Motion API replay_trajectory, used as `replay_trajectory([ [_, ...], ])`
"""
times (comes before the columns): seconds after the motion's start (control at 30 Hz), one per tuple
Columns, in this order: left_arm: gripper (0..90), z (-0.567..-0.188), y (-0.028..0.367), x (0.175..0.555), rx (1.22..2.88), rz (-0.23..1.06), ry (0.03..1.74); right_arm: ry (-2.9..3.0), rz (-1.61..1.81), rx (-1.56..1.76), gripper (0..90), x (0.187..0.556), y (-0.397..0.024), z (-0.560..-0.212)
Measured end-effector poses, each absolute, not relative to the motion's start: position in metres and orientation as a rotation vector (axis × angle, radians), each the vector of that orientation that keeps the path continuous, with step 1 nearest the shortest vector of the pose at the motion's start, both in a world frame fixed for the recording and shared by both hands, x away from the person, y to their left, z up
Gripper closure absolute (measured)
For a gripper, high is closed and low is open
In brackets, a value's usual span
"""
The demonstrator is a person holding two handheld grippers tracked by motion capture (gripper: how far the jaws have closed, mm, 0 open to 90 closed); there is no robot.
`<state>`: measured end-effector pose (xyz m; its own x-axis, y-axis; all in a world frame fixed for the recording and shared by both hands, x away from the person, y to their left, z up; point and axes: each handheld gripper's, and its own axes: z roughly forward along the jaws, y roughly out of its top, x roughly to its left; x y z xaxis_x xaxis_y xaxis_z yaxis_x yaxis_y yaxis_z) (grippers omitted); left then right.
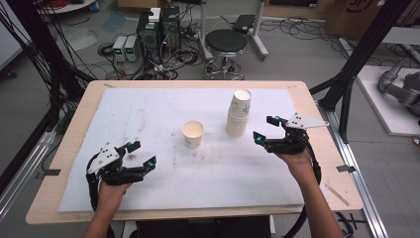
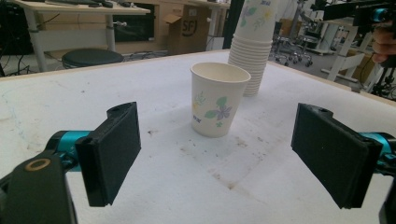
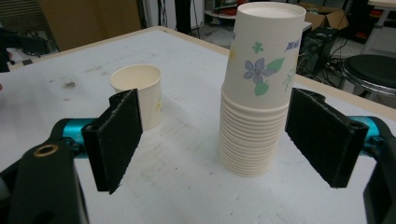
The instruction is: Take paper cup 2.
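Right gripper, jaws apart, faces cup stack beside single cup: best pinch top cup only; left gripper gapes too.

Left gripper jaws wide apart, nothing between the pads, low over the white mat. Single paper cup stands upright, mouth up, ahead of the jaws, clear of both. Stack of cups sits upside down behind it, nearer the table's far edge, slightly right. Stool beyond that edge.
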<state>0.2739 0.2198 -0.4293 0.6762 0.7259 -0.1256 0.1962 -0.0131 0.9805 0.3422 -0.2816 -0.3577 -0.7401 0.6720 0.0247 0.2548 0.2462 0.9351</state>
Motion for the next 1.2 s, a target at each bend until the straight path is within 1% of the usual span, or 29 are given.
replay_trajectory([
  [0.33,15.7,-0.43,0.22,0.275,1.558,0.489,0.787,2.177,1.469,0.845,19.5,0.371,-0.262,-0.343],
  [0.6,15.7,-0.43,0.222,0.276,1.553,0.484,0.787,2.174,1.409,0.872,19.6,0.392,-0.257,-0.331],
  [1.2,15.7,-0.431,0.223,0.278,1.548,0.477,0.781,2.225,1.325,0.927,19.6,0.432,-0.243,-0.331],
])
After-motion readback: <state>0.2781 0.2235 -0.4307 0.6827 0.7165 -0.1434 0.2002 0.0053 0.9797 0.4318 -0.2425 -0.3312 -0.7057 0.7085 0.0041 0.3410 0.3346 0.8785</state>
